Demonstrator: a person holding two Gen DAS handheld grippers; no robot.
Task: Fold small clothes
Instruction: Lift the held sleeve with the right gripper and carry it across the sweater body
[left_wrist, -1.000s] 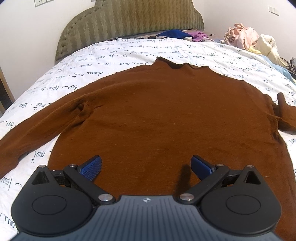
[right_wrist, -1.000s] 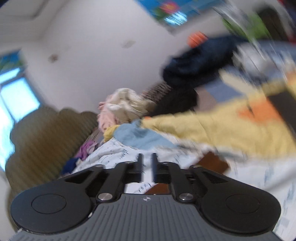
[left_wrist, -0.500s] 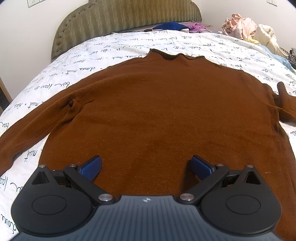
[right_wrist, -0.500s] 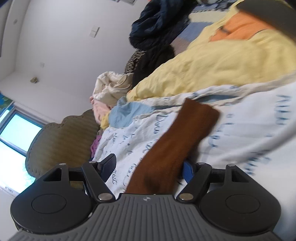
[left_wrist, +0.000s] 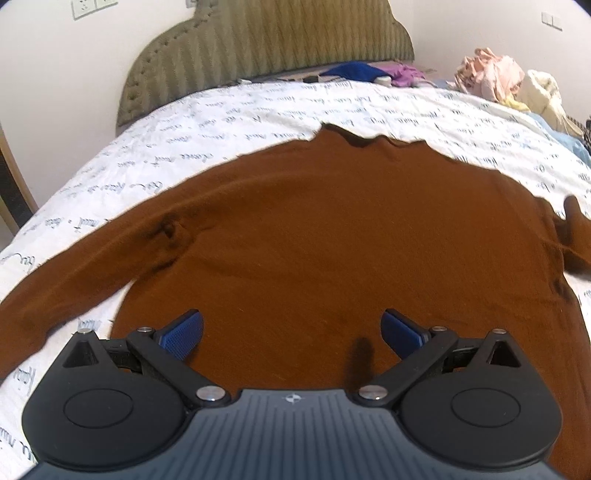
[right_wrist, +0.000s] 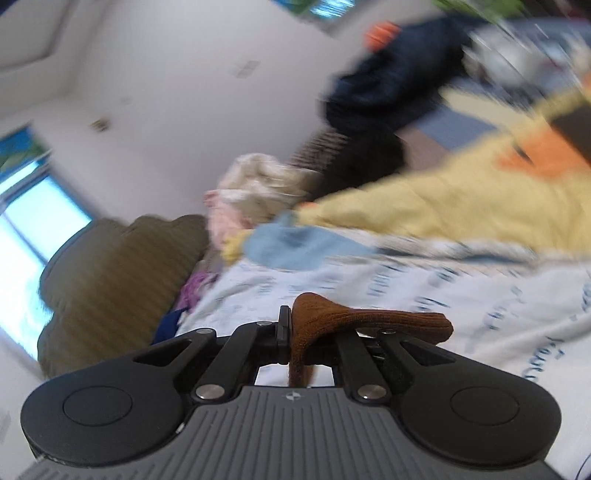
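The brown sweater (left_wrist: 332, 236) lies flat across the bed (left_wrist: 229, 114), both sleeve ends cut off. The left gripper (left_wrist: 291, 330) hovers released above its hem. The right gripper (right_wrist: 295, 332) has just clenched on the sleeve cuff (right_wrist: 354, 321); its view is blurred.

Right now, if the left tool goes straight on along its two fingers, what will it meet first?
Most likely the brown sweater lying flat on the bed. The left tool is open, angled down over the sweater's lower body, with nothing between them; the gap cannot be judged.
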